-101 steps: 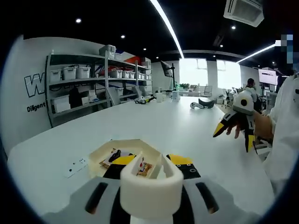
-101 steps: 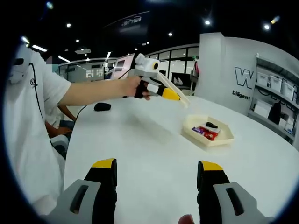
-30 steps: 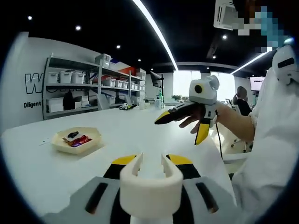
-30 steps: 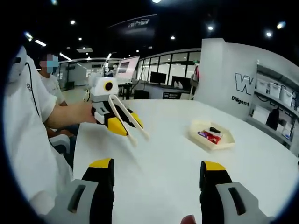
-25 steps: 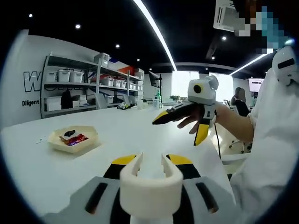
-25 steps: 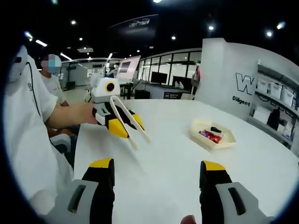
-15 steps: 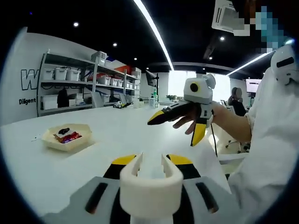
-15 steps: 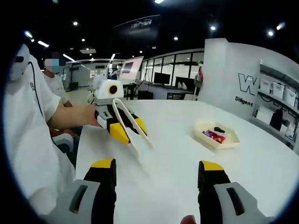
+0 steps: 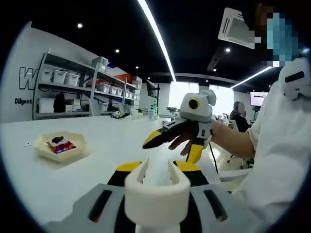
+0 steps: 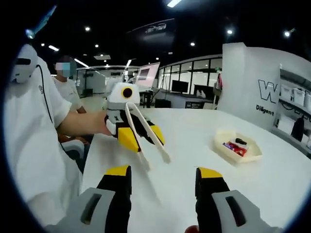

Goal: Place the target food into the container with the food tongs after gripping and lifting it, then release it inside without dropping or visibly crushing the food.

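Note:
My left gripper (image 9: 158,168) is shut on the bend of a pair of cream food tongs (image 9: 157,190). The tongs' two arms stand apart with nothing between them. Far off to the left, a cream hexagonal tray (image 9: 73,151) on the white table holds a red packet (image 9: 63,146) and a dark piece. In the right gripper view the left gripper (image 10: 142,137) hangs above the table with the tongs (image 10: 148,135) pointing down and to the right, well short of the tray (image 10: 228,151). My right gripper (image 10: 163,174) is open and holds nothing; it also appears as right gripper (image 9: 172,148) in a hand.
The white table (image 10: 194,141) runs wide around the tray. A person in a white shirt (image 10: 34,145) stands at its near edge. Shelves with bins (image 9: 63,92) line the far wall. Small objects (image 9: 116,115) sit at the table's far end.
The left gripper with the tongs has pulled back from right over the tray to the table's near side, close to the right gripper. The food has stayed in the tray. Both views shifted.

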`<state>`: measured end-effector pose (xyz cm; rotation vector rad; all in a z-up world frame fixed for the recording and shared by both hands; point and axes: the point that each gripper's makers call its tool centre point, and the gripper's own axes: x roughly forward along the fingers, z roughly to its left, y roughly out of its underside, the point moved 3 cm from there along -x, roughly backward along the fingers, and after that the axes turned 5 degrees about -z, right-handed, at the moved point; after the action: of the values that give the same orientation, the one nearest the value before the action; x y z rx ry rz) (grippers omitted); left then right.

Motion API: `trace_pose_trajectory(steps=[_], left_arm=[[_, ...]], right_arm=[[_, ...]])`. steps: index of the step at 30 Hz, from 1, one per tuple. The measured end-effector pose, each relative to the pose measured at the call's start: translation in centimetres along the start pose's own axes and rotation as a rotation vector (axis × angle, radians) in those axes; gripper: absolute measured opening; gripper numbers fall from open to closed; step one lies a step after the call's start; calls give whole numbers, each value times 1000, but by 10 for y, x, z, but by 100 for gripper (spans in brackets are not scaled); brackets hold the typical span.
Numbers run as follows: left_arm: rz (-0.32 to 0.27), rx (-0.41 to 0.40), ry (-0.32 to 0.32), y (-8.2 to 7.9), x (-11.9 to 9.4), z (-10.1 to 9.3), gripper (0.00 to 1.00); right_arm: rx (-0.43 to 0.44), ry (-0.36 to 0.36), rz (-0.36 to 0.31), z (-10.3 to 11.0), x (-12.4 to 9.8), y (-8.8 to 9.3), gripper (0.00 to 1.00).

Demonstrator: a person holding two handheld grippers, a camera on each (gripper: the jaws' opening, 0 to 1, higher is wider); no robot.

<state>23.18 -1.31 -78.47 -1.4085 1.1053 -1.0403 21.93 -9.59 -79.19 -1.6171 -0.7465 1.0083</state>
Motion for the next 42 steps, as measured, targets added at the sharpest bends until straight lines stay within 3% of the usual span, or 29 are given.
trace_pose_trajectory(steps=[5,18,22,26,34,42], left_arm=[[5,-6,13,1,1,-2,23],[20,-16,39,2,0,-6,23],[15,-5,50,0,-2,-8,23],[9,-1,46,-2,-5,-6,23],[21,5,59,-1,-7,-6,23],[10,11,97,-3,-7,-13,23]], right_arm=[[-35,-52,-5,7,5,-4,45],[-142,-176,23,18,12,-10,16],[-166,-206,35,21,12,-12,19],[-195,-234,30,26,12,-15,27],[-213,-221,10,18,13,-24,40],[-198,-269,54,18,20,-11,34]])
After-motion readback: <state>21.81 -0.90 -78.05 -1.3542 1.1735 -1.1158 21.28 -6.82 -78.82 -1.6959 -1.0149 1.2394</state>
